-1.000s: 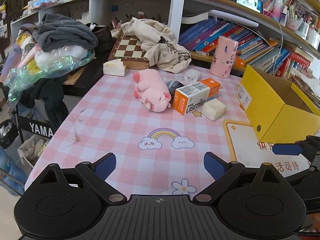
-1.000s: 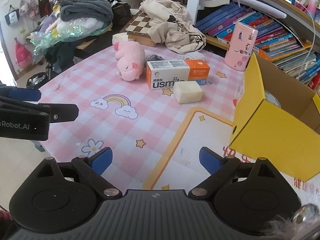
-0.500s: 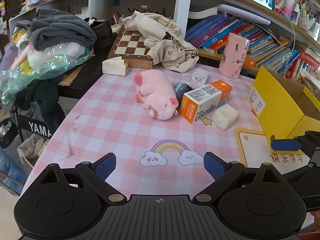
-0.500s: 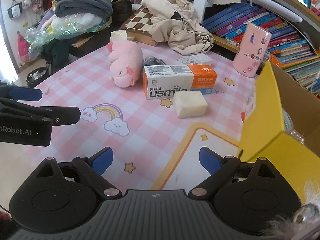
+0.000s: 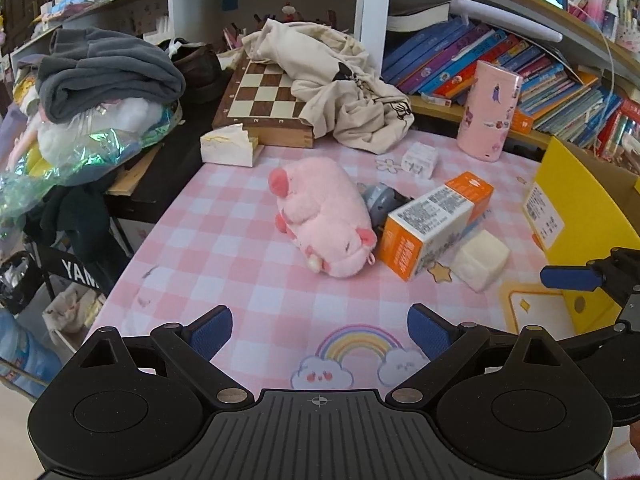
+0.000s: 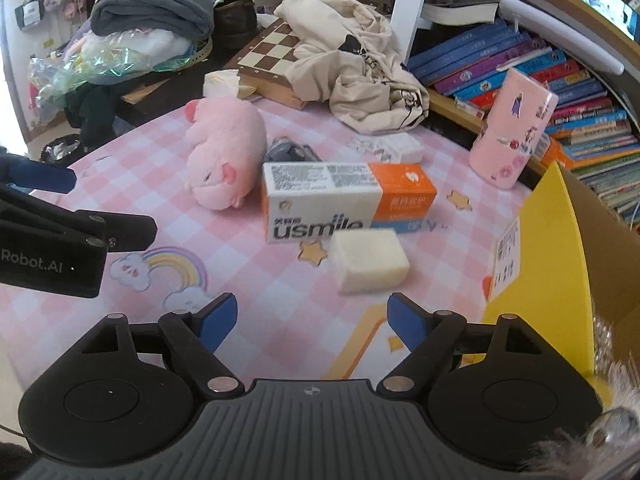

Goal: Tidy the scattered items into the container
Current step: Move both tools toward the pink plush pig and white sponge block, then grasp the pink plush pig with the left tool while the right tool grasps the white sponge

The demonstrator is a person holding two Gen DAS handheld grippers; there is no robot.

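On the pink checked tablecloth lie a pink plush pig (image 5: 324, 220) (image 6: 226, 152), an orange-and-white usmile box (image 5: 434, 224) (image 6: 346, 200), a cream sponge block (image 5: 482, 260) (image 6: 368, 266), a grey object (image 5: 380, 200) behind the box, and a small white box (image 5: 419, 160). The yellow cardboard box (image 5: 580, 216) (image 6: 548, 248) stands open at the right. My left gripper (image 5: 320, 332) is open and empty, short of the pig. My right gripper (image 6: 310, 322) is open and empty, just short of the sponge block.
A pink cylindrical tin (image 5: 490, 112) stands at the back by the bookshelf. A chessboard (image 5: 268, 100) with a beige cloth bag (image 5: 344, 84) lies behind. A tissue box (image 5: 228, 146) and a clothes pile (image 5: 104, 80) sit left, past the table edge.
Both grippers have moved forward toward the items. The pig, box and sponge now appear larger and nearer. Both stay open and empty.
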